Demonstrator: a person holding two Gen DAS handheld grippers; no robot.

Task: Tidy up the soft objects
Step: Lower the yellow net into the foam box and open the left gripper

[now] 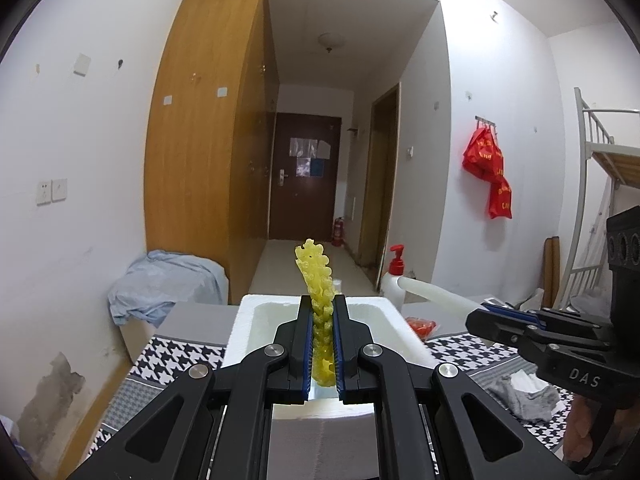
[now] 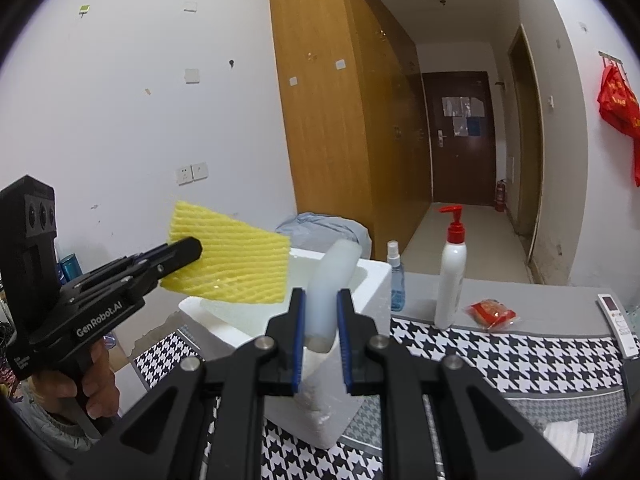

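My left gripper (image 1: 323, 312) is shut on a yellow foam net sleeve (image 1: 318, 280) and holds it above the white foam box (image 1: 248, 320). In the right wrist view the left gripper (image 2: 188, 250) holds the yellow net (image 2: 236, 264) flat over the box (image 2: 376, 276). My right gripper (image 2: 322, 308) is shut on a pale white foam tube (image 2: 330, 284) that slants over the box's near corner. The right gripper (image 1: 496, 314) and tube (image 1: 436, 294) also show in the left wrist view, at the right of the box.
A houndstooth cloth (image 2: 500, 356) covers the table. On it stand a white pump bottle (image 2: 450, 280), a small spray bottle (image 2: 396, 276), a red packet (image 2: 490, 314), a remote (image 2: 620, 324), a grey cloth (image 1: 520, 398) and white tissue (image 2: 568, 436). A blue sheet bundle (image 1: 160, 280) lies left of the box.
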